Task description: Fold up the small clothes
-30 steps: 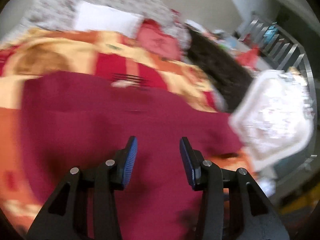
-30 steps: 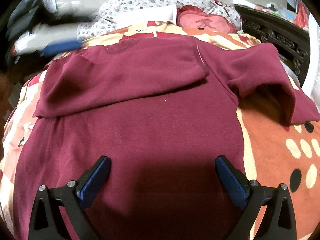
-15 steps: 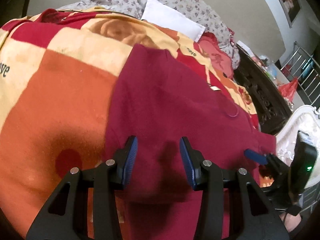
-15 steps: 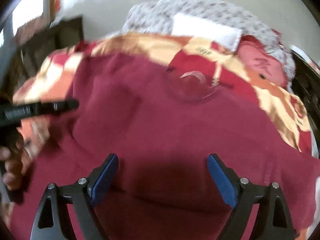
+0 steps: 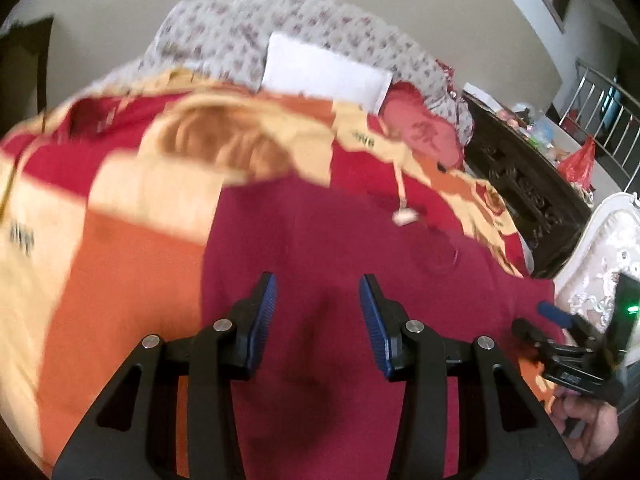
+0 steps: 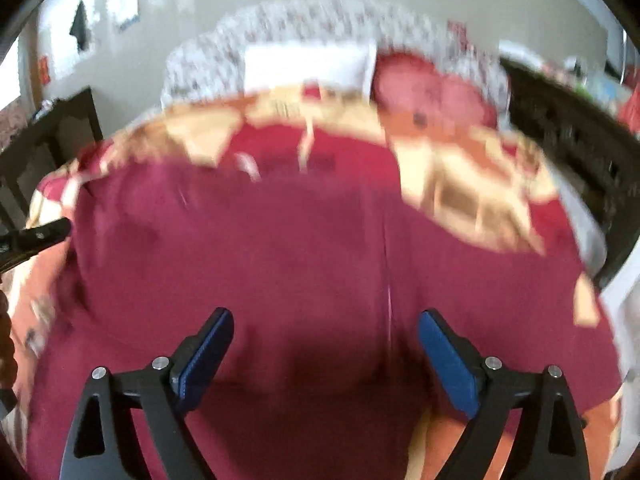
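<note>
We have the maroon shirt (image 5: 360, 280) spread flat on the bed, lying over the orange and yellow patterned blanket (image 5: 120, 240), with the white pillow (image 5: 324, 72) and the floral bedding (image 5: 240, 40) beyond it at the head. Our left gripper (image 5: 316, 312) hovers over the shirt near its left edge, its blue-padded fingers (image 5: 262, 312) moderately apart and holding nothing. Our right gripper (image 6: 326, 354) hangs over the lower middle of the shirt (image 6: 320, 240), its fingers spread wide and likewise empty. Both views are blurred, so we cannot tell exactly how the sleeves lie. We judge the step in hand to be taking hold of the shirt for a fold. To do it well, we should bring each gripper down onto an edge or corner rather than the flat middle, pinch only the layers we mean to lift, close at matching points on both sides, and avoid catching the blanket underneath.
</note>
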`<state>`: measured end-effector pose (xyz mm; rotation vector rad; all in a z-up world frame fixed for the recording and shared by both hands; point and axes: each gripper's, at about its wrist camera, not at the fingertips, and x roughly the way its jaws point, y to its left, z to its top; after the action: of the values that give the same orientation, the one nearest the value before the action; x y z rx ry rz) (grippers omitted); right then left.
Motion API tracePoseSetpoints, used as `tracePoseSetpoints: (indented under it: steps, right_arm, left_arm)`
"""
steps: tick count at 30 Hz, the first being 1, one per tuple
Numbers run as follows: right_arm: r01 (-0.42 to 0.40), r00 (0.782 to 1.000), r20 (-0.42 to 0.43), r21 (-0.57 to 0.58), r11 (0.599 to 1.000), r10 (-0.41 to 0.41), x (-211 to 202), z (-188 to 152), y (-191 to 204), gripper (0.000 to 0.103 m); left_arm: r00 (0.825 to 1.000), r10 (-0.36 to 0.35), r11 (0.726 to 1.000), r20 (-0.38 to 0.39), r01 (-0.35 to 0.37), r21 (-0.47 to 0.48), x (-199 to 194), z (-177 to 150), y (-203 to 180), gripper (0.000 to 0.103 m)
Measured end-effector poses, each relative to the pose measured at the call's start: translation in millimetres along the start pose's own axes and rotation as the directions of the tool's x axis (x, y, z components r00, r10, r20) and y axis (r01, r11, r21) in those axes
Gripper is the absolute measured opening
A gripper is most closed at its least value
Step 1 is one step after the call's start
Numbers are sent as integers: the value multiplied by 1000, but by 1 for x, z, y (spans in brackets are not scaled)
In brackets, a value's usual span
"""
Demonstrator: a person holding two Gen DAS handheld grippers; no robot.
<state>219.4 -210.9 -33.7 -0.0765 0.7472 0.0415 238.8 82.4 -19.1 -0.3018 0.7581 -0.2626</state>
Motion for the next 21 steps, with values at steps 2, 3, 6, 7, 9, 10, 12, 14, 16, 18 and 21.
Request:
tracePoseSetpoints:
  steps: [2, 3, 6, 7, 9, 10, 12, 14, 16, 18, 21]
  right_arm:
    - [-84, 996, 3, 1, 997, 84, 1, 18, 23, 93]
    - [-146, 989, -19, -25, 989, 145, 10, 24, 43, 93]
    - [-117, 988, -115, -94, 989, 106, 50, 24, 67, 91]
    - [-64, 985, -162, -77, 995, 51, 65, 19, 61, 91]
    - [-53, 977, -204, 24, 998, 56, 86, 8, 37, 92]
    - [-68, 982, -174, 24, 997, 72, 85, 7, 34, 92]
    - [-24, 981, -192, -64, 998, 11, 86, 9, 50, 95]
    - [11, 979, -202, -67, 998, -24, 79, 16, 58, 94]
    - [-10, 985, -172, -9, 1000, 8, 65, 25, 66, 94]
    - [-12, 991, -136, -9, 1000, 11, 52, 24, 73, 94]
    - [-12, 988, -156, -62, 998, 2, 43, 12, 106, 94]
  left_arm:
    - [999, 0, 1000, -50, -2, -23, 19, 9, 1, 42]
    - [997, 7, 999, -82, -11, -49, 30, 11, 4, 42]
    - [980, 68, 988, -186, -91, -121, 64, 5, 23, 42]
    - [984, 48, 989, -172, -71, -127, 67, 3, 29, 42]
    - [985, 36, 992, -167, -55, -110, 67, -1, 29, 42]
    - [986, 40, 995, -162, -54, -87, 68, -3, 28, 42]
    - [987, 42, 997, -158, -52, -62, 69, -4, 27, 42]
    - [988, 20, 996, -152, -34, -87, 67, -4, 31, 42]
    - [989, -1, 993, -145, -16, -115, 67, -5, 35, 42]
    - [990, 5, 992, -141, -23, -123, 63, -5, 32, 42]
    - [995, 10, 993, -98, -21, -115, 36, -7, 16, 42]
